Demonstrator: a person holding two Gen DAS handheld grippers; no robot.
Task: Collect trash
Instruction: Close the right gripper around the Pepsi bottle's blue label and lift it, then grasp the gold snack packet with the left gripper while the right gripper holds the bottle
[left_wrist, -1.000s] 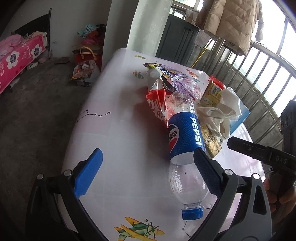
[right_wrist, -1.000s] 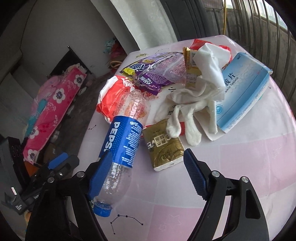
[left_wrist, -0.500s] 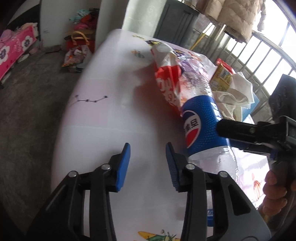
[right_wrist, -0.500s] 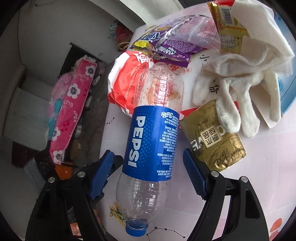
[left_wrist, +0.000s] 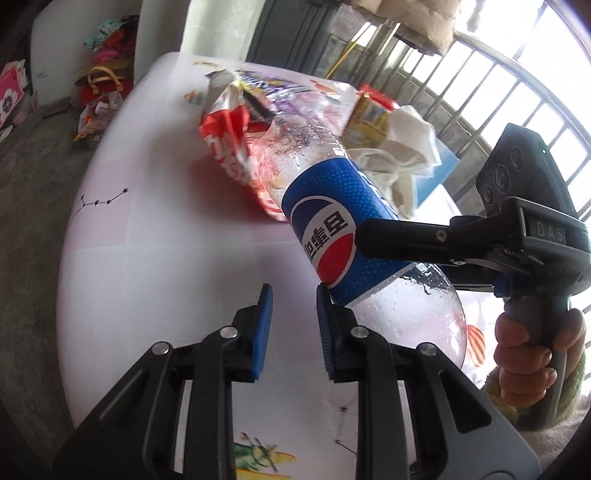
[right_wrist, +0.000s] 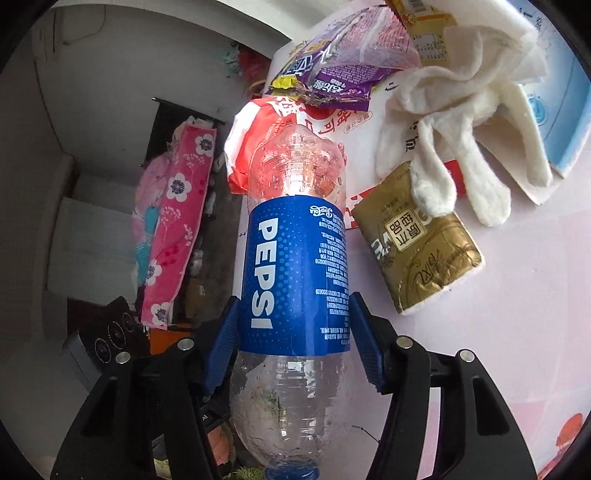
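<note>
A clear Pepsi bottle (right_wrist: 295, 266) with a blue label lies cap-end toward my right gripper (right_wrist: 295, 321), whose closing jaws press their blue pads on both sides of the label. In the left wrist view the bottle (left_wrist: 325, 229) tilts up off the white table (left_wrist: 147, 240), with a right finger (left_wrist: 406, 240) across it and a hand (left_wrist: 532, 354) on the handle. My left gripper (left_wrist: 293, 295) hovers just left of the bottle, jaws closing to a narrow gap with nothing between them. Behind lie a red wrapper (right_wrist: 255, 122), a purple wrapper (right_wrist: 347, 62) and a gold packet (right_wrist: 417, 243).
A white glove (right_wrist: 454, 110) and a blue tissue pack (right_wrist: 561, 110) lie at the table's far right, with a yellow packet (left_wrist: 369, 118) beside them. A metal railing (left_wrist: 498, 92) runs behind. Bags (left_wrist: 99, 96) sit on the floor to the left.
My right gripper dropped over the bottle and closed on its label, and the bottle's far end tipped up. My left gripper swung left off the bottle and narrowed from wide open.
</note>
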